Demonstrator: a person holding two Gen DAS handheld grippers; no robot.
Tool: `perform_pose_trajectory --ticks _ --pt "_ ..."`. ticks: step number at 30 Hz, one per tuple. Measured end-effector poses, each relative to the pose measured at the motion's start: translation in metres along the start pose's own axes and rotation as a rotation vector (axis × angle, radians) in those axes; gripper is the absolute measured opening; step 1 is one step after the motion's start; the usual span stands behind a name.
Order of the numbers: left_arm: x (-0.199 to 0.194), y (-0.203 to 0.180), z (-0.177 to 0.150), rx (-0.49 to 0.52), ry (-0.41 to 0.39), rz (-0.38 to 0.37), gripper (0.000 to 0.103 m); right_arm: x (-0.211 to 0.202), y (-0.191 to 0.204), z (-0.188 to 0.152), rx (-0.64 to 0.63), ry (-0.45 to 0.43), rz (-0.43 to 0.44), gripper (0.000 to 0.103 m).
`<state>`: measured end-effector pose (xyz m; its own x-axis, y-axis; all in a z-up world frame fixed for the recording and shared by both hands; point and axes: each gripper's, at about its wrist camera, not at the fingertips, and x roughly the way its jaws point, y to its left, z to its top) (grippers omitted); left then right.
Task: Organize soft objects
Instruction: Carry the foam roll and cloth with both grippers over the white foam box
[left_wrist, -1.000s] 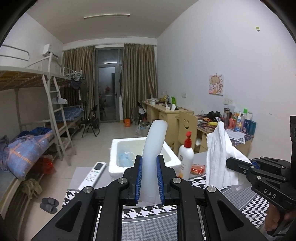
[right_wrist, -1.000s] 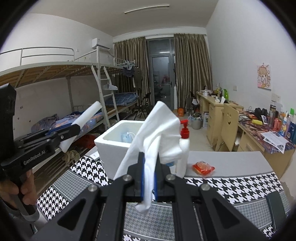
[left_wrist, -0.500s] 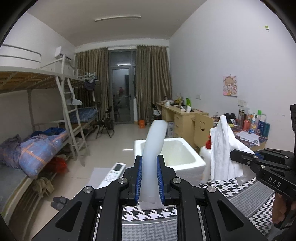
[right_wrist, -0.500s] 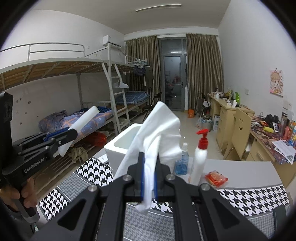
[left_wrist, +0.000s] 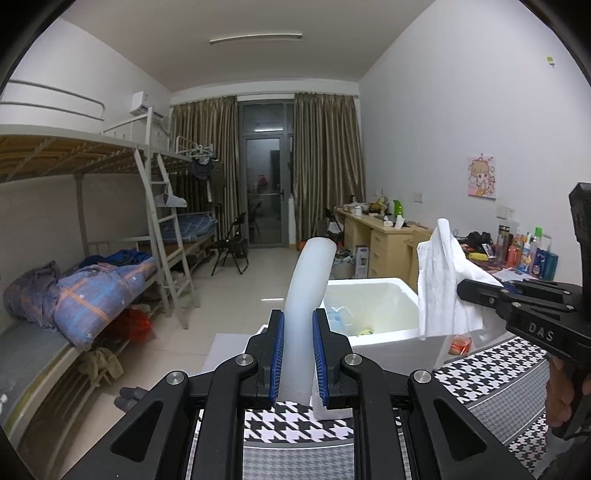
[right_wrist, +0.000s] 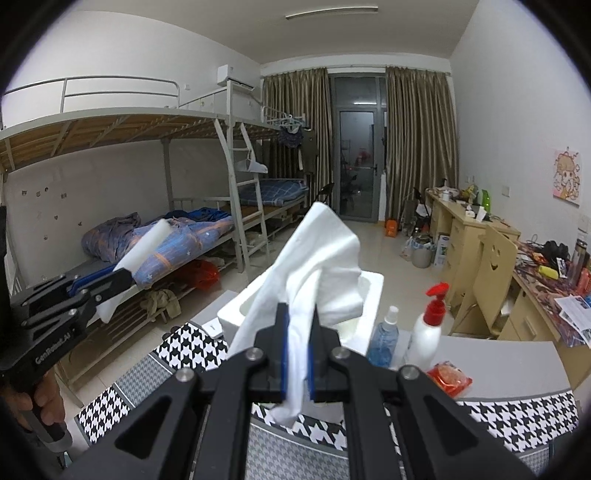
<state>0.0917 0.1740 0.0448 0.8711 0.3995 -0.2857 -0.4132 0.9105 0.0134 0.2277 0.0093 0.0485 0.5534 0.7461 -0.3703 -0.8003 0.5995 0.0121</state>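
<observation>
My left gripper (left_wrist: 298, 354) is shut on a pale white foam strip (left_wrist: 308, 295) that curves up and to the right; it also shows in the right wrist view (right_wrist: 142, 253). My right gripper (right_wrist: 297, 350) is shut on a crumpled white cloth (right_wrist: 317, 266), seen from the side in the left wrist view (left_wrist: 441, 291). Both are held above the table near a white foam box (left_wrist: 391, 336), which also shows in the right wrist view (right_wrist: 373, 291). The box holds a few small items.
A houndstooth mat (right_wrist: 517, 417) covers the table. A blue spray bottle (right_wrist: 384, 339), a red-pump bottle (right_wrist: 428, 328) and an orange packet (right_wrist: 448, 378) stand right of the box. Bunk beds (right_wrist: 166, 236) are at left, desks (right_wrist: 476, 236) along the right wall.
Both grippers have moved left and closer to the foam box while keeping their hold. The box now sits right of the foam strip in the left wrist view.
</observation>
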Motion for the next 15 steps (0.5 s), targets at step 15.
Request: perform_pose_trajectory --ticks 15 --pt "-0.004 0.01 -0.007 -0.02 0.004 0.058 0.017 0.031 -0.007 0.005 0.007 0.03 0.011 0.01"
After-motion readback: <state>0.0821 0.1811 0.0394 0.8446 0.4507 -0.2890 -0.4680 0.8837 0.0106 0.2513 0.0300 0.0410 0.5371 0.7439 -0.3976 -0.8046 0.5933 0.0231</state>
